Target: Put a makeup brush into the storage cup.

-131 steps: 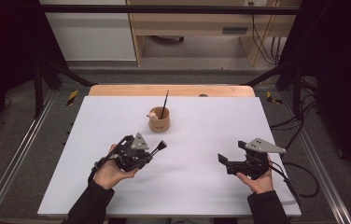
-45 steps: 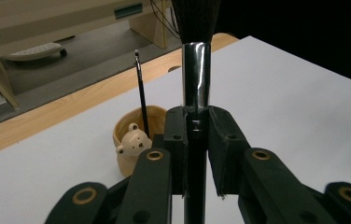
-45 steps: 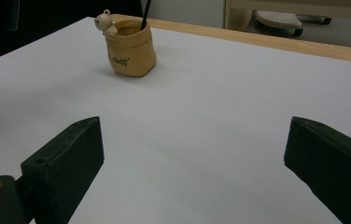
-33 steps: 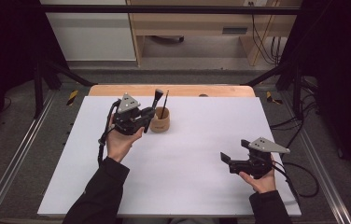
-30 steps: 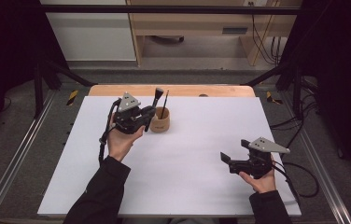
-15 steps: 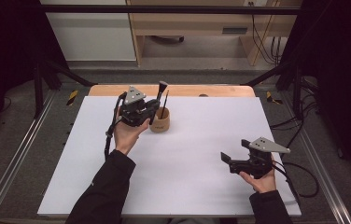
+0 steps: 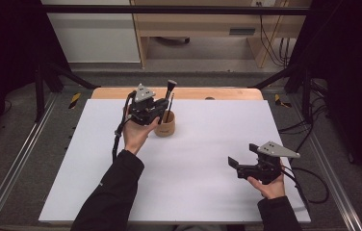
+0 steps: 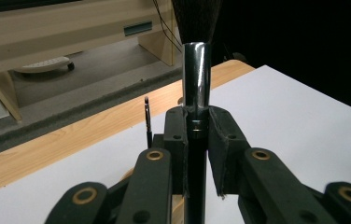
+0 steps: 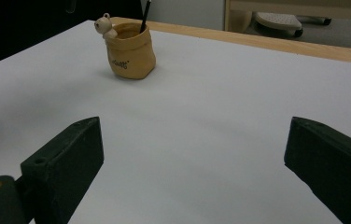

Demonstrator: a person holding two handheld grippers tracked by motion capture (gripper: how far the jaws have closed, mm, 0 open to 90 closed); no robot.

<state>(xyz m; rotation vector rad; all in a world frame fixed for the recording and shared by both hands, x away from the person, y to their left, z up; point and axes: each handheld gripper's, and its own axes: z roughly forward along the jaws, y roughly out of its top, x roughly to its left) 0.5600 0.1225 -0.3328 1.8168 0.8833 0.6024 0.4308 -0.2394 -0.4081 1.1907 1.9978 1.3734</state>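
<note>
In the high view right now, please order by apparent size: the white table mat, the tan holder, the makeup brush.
1. White table mat, by far the largest.
2. Tan holder.
3. Makeup brush in the left gripper; partly hidden, so the order of 2 and 3 is unsure.

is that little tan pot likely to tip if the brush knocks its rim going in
Possibly. The tan pot looks small and squat with a wide base, which helps, but it seems light and stands loose on the white table. The makeup brush, clamped upright in the left gripper, looks stiff, so a knock would probably slide or rock it.
</note>
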